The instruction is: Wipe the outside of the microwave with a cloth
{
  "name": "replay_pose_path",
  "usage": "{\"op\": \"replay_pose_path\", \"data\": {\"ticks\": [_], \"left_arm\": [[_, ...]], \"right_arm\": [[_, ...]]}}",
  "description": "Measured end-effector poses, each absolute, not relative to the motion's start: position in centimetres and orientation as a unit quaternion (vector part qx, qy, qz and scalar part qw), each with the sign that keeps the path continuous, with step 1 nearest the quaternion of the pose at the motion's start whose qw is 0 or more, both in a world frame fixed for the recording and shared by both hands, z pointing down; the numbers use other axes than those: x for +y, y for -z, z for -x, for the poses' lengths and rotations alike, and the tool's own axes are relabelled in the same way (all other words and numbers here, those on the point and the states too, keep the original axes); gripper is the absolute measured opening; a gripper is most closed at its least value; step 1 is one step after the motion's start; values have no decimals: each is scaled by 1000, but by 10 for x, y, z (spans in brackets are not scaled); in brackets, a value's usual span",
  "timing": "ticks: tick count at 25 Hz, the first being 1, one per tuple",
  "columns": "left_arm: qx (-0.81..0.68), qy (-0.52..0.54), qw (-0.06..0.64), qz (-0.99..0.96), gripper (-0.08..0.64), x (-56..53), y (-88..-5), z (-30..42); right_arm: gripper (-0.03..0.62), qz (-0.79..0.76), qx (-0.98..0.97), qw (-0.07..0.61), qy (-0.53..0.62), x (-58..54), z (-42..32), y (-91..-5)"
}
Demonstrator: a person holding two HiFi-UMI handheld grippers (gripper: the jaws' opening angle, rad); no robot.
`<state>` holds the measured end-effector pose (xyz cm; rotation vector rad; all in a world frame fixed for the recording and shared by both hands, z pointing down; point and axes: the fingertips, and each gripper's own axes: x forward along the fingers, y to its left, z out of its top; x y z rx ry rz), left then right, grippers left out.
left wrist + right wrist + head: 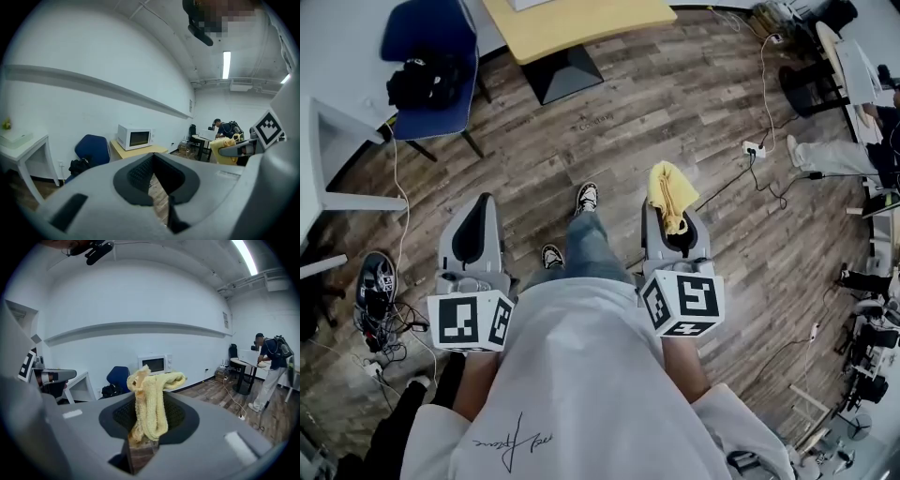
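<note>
Floorboards (pixel 675 103) are filling most of the head view, stretching between us and the work. Across them, at the top middle of that frame, the yellow table (pixel 581 23) is standing. In the right gripper view we are reading the white microwave (pixel 154 363) on it, sitting near centre frame just above the jaws, its wide glass front facing us. It is lying well apart from both tools, so we are judging that a walk straight ahead is needed before any wipe. The left gripper (pixel 154 161) is riding with its jaws together on nothing, and the microwave is showing slightly left of its line. The right gripper (pixel 677 234) is clamping the yellow cloth (pixel 151 394), which is flopping over its tips. It is pointing almost straight at the microwave, so we are expecting it to lead.
</note>
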<state>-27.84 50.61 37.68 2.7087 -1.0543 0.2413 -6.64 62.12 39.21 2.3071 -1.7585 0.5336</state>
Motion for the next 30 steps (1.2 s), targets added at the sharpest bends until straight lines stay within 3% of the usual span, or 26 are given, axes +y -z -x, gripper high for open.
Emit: {"op": "replay_pose_path", "data": {"ticks": [30], "left_arm": [[-329, -123, 89, -932, -9, 328, -372, 9]], "right_arm": [[106, -715, -653, 47, -244, 424, -142, -424]]}}
